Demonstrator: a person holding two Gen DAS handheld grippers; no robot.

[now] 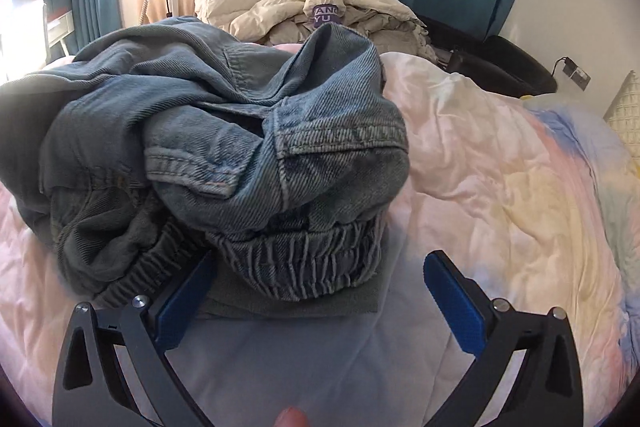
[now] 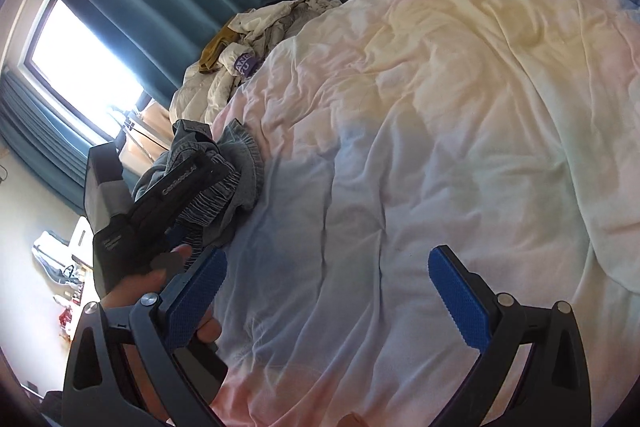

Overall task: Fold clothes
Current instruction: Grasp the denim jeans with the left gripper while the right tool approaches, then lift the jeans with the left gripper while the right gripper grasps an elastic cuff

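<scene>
The denim jeans (image 1: 224, 147) are lying in a crumpled heap on the pastel duvet (image 1: 500, 187), elastic waistband toward the left gripper (image 1: 320, 291), whose jaws are standing wide apart with nothing pinched. The right gripper (image 2: 326, 291) is likewise gaping over bare duvet, well to the side. To fold well, each gripper is probably best taking one waistband corner and lifting, so the legs are hanging free before being laid flat.
</scene>
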